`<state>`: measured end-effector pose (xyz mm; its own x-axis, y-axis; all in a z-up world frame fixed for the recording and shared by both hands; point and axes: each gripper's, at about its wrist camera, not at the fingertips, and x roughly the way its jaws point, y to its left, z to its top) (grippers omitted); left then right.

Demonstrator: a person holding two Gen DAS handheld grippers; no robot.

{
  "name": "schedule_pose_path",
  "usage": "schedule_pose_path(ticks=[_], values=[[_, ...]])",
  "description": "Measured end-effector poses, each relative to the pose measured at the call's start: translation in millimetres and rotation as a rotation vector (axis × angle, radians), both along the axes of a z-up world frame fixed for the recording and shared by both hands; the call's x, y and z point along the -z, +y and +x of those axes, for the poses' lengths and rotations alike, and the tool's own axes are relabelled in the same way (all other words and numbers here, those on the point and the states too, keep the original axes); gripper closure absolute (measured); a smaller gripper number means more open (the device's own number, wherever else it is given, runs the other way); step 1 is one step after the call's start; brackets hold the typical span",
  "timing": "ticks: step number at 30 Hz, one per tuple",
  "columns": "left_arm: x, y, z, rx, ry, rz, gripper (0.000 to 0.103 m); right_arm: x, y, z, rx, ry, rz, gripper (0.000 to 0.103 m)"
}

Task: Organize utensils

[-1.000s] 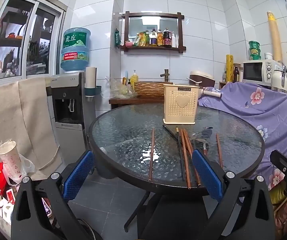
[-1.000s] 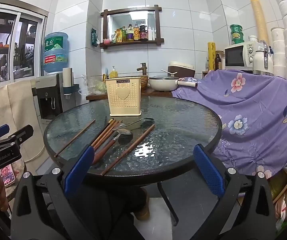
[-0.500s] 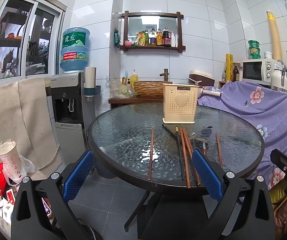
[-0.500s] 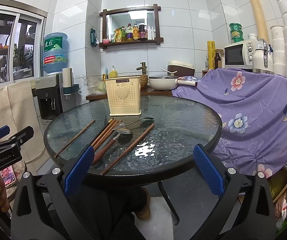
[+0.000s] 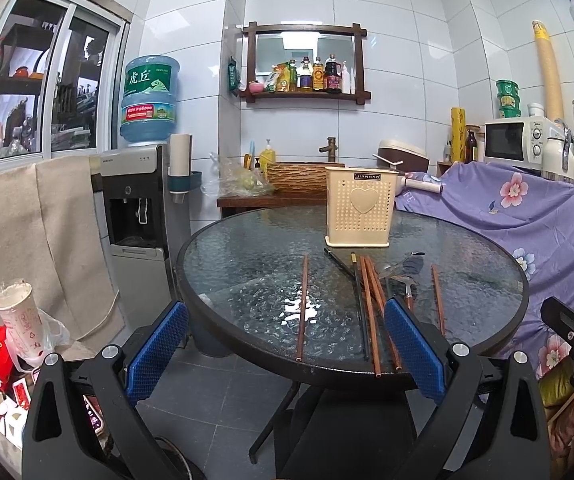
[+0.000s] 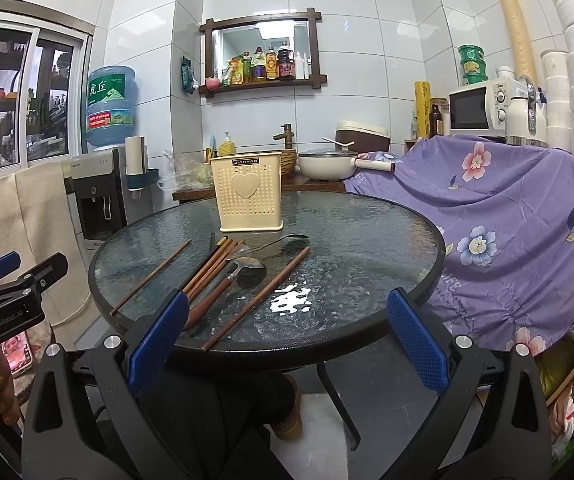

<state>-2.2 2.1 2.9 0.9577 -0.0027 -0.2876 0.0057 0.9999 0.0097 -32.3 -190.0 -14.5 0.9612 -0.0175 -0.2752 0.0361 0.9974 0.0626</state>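
A cream perforated utensil holder (image 5: pixel 359 207) (image 6: pixel 248 196) stands upright on the round glass table (image 5: pixel 247 264) (image 6: pixel 367 240). In front of it lie several brown chopsticks (image 5: pixel 368 304) (image 6: pixel 207 270), one apart at the left (image 5: pixel 302 304) (image 6: pixel 151 278), one at the right (image 5: pixel 437 296) (image 6: pixel 261 294), plus two metal spoons (image 5: pixel 401 270) (image 6: pixel 249 264). My left gripper (image 5: pixel 287 348) hangs open below the table's near edge, nothing between its blue pads. My right gripper (image 6: pixel 287 336) is likewise open and empty at the near edge.
A water dispenser (image 5: pixel 139 200) stands left of the table. Behind it is a wooden counter with a basket sink (image 5: pixel 295 176) and a white pot (image 6: pixel 327 164). A purple flowered cloth (image 6: pixel 507 208) covers furniture at the right. Cups and bags (image 5: pixel 15 320) clutter the floor left.
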Motion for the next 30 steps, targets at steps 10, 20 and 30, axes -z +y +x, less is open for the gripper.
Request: schedule_pose_path(ticks=[10, 20, 30], values=[[0.7, -0.2, 1.0, -0.001, 0.001, 0.000, 0.006, 0.0, -0.5, 1.0, -0.003, 0.002, 0.003, 0.005], [0.1, 0.8, 1.1, 0.001, 0.004, -0.001, 0.006, -0.1, 0.2, 0.5, -0.003, 0.005, 0.004, 0.005], [0.1, 0.8, 1.6, 0.000, 0.003, 0.001, 0.006, 1.0, -0.6, 1.2, -0.005, 0.010, 0.006, 0.005]])
